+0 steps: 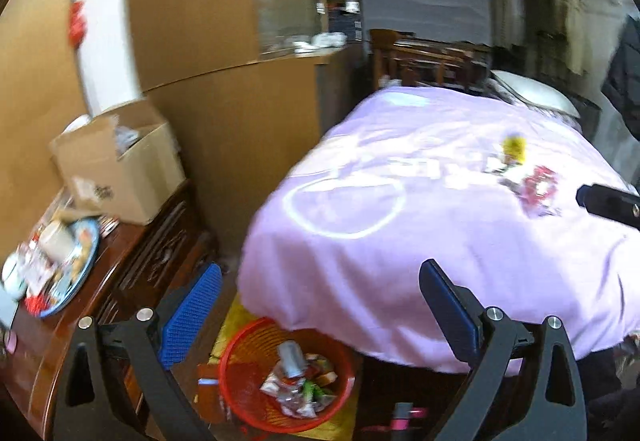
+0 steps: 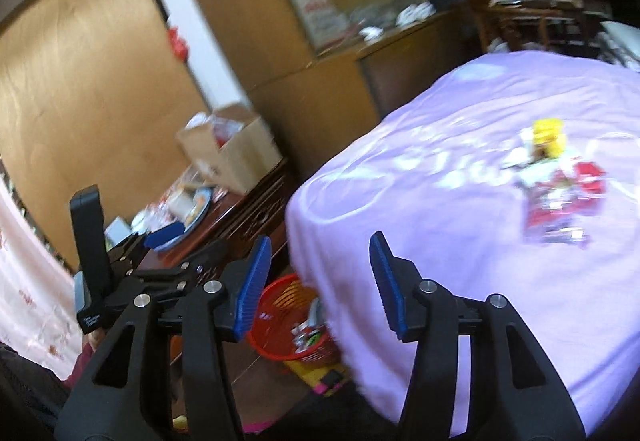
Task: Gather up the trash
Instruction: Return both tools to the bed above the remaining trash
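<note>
A red mesh basket [image 1: 240, 393] [image 2: 276, 325] stands on the floor at the corner of the bed and holds several crumpled wrappers [image 1: 296, 381]. On the lilac bedspread [image 1: 400, 241] [image 2: 460, 261] lie a yellow wrapper [image 1: 514, 147] [image 2: 548, 135] and a red and white wrapper [image 1: 540, 189] [image 2: 560, 201]. My left gripper [image 1: 320, 309] hovers above the basket, open and empty. My right gripper [image 2: 320, 281] hangs over the bed's corner, open with nothing between its blue pads [image 2: 254, 281]. Both wrappers on the bed lie well beyond both grippers.
A dark wooden side table [image 1: 132, 261] left of the basket carries an open cardboard box [image 1: 120, 161] and a cluttered blue plate [image 1: 86, 261]. Tall wooden cabinets [image 1: 240, 101] line the wall behind. A white pillow [image 1: 536, 93] lies at the bed's far end. A yellow mat [image 1: 230, 325] lies under the basket.
</note>
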A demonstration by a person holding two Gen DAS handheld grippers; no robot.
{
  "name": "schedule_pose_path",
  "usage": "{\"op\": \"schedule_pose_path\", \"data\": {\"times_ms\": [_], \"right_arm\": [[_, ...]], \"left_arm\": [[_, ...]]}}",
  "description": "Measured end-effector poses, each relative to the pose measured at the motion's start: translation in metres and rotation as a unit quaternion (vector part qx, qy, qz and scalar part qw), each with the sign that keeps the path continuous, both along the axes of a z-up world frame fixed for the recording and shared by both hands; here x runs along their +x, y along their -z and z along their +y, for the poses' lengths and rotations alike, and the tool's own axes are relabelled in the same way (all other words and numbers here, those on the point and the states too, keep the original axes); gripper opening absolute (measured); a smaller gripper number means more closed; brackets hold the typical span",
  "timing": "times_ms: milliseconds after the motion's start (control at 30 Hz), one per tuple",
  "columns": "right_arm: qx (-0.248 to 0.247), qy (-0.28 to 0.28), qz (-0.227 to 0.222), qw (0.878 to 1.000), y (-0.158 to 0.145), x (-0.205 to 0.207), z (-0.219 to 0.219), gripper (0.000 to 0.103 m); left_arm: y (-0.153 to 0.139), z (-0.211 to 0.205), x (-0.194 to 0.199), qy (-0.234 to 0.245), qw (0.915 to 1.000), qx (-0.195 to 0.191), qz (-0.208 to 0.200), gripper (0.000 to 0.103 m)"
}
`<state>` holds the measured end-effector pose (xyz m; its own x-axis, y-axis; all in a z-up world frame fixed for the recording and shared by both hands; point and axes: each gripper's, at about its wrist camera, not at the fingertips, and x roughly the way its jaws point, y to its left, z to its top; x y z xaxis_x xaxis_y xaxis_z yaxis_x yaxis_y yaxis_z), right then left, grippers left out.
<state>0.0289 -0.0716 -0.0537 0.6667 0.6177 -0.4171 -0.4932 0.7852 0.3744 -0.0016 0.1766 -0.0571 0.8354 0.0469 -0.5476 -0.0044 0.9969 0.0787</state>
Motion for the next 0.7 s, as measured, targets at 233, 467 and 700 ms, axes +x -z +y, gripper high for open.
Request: {"op": "schedule_pose_path", "data": {"times_ms": [233, 467, 700], "right_arm": [[0.019, 0.099, -0.001, 0.995, 0.011, 0.024, -0.078, 0.06], [0.011, 0.226, 0.013, 0.974, 0.036, 0.061, -0.16, 0.065], [-0.058, 0.324, 0.046, 0.943, 0.073, 0.093, -0.214, 0.065]], "left_arm": [[0.009, -0.081, 0.045, 0.075, 0.9965, 0.011, 0.035, 0.097], [0.036, -0.153, 0.105, 0.144, 0.9864, -0.01, 0.079, 0.097], [0.054, -0.216, 0.146, 0.199, 0.9745, -0.021, 0.102, 0.097]]}}
